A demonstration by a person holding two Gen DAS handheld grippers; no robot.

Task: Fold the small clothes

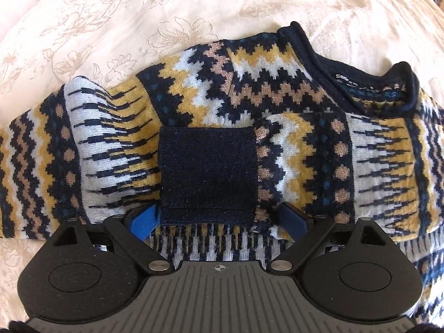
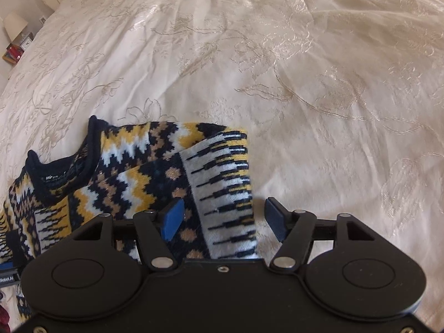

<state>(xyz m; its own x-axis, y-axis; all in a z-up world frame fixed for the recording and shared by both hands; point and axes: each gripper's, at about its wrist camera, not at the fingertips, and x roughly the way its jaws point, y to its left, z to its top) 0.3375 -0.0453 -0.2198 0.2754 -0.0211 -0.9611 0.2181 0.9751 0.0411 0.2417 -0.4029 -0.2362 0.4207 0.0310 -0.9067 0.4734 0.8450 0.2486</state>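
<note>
A knit sweater (image 1: 277, 88) in navy, yellow, white and tan zigzags lies on a cream bedspread (image 1: 111, 27). Both sleeves are folded across its body. Its navy neckline (image 1: 360, 83) points away from me. In the left wrist view my left gripper (image 1: 219, 220) stands open, its blue pads (image 1: 145, 222) on either side of the navy cuff (image 1: 208, 172) without pressing it. In the right wrist view my right gripper (image 2: 224, 219) is open over the sweater's (image 2: 133, 183) folded side edge. One of its fingertips (image 2: 173, 219) is above the knit, the other above the bedspread (image 2: 305, 83).
The embroidered bedspread spreads wide beyond and to the right of the sweater in the right wrist view. A lamp (image 2: 15, 25) and a bedside stand with a small clock (image 2: 25, 43) are at the far upper left, off the bed.
</note>
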